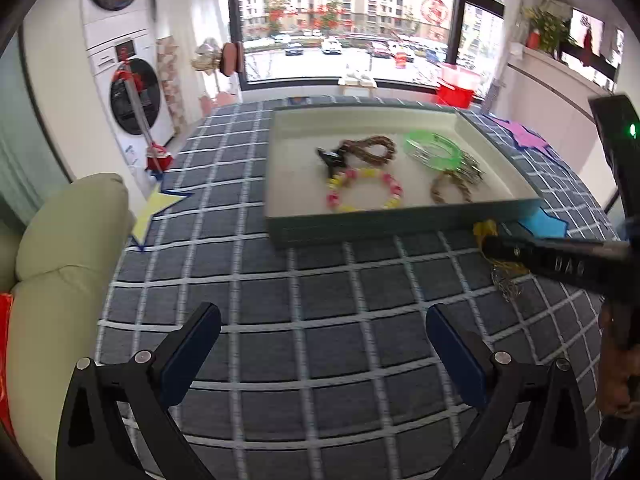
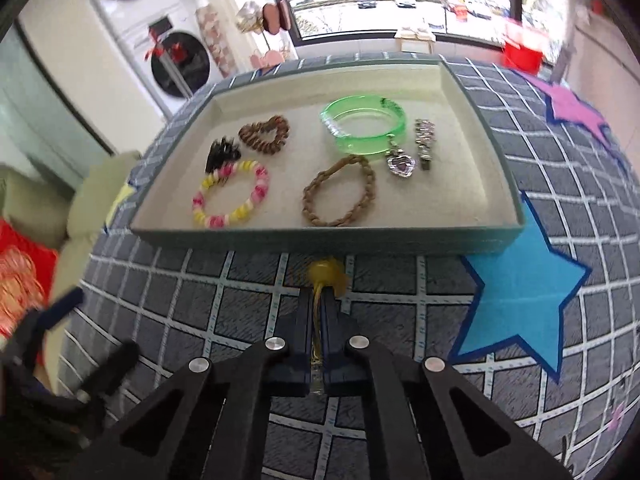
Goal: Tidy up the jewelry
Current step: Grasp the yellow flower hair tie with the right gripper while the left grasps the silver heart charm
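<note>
left tongs (image 1: 320, 340) spread | right tongs (image 2: 318, 300) pinching yellow jewelry piece (image 2: 326, 274) before tray (image 2: 320, 238)

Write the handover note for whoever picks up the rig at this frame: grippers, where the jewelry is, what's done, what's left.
Right gripper: shut on a yellow-headed chain piece, on the checked cloth just before the tray.
Left gripper: open, empty, over the cloth.
Done, in tray: green bangle, pink-yellow bead bracelet, two brown braided bracelets, heart pendant, silver clip, black piece.
Left: move the held piece into the tray.
</note>
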Available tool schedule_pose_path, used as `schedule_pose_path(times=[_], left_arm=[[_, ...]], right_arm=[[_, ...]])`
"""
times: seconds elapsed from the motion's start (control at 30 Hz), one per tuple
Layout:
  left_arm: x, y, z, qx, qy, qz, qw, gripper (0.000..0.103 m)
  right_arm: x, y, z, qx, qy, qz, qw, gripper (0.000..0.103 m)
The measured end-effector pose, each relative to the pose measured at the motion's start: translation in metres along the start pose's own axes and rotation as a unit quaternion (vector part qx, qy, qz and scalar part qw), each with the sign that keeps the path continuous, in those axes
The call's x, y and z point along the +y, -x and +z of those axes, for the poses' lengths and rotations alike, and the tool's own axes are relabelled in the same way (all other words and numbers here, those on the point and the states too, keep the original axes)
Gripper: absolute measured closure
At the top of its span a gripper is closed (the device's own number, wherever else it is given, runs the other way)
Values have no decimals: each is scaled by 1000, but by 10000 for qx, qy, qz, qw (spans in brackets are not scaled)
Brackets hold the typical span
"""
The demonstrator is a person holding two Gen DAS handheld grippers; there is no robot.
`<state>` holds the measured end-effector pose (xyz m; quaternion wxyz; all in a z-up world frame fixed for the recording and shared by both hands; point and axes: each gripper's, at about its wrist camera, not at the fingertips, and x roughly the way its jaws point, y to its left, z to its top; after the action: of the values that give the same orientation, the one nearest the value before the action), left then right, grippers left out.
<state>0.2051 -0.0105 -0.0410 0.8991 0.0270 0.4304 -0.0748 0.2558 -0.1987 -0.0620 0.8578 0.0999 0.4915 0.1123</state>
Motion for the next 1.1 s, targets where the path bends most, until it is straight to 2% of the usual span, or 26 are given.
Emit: schedule_pose_path(times=[0.27, 0.43, 0.7, 0.77, 0.83, 0.9, 0.93, 1.1], left_arm=[[-29, -7, 1, 146, -227, -352, 9990, 0], [-52, -14, 7, 222, -297, -746, 9965, 0], [-100, -36, 15, 348, -745, -824, 9932, 3], [-109, -43, 16, 441, -843, -814, 9921, 17], [-113, -45, 16, 451, -926, -752, 9918, 22], [-117, -43, 16, 418, -1014, -855, 9903, 41], [-119, -41, 16, 394, -1091, -907, 9891, 59], [-116, -37, 16, 400, -1104, -1095, 9870, 59]], right_arm=[[-27, 20, -3, -203, -426, 170, 9987, 99], [-41, 27, -4, -293, -551, 92, 9980, 99], [-72, 46, -16, -413, -795, 23, 9960, 99], [-77, 51, -18, -453, -833, 23, 9955, 99], [-80, 55, -19, -488, -856, 34, 9951, 99], [-81, 59, -20, -530, -856, 52, 9949, 99], [-81, 61, -21, -548, -858, 67, 9948, 99], [-77, 67, -23, -600, -835, 122, 9946, 99]])
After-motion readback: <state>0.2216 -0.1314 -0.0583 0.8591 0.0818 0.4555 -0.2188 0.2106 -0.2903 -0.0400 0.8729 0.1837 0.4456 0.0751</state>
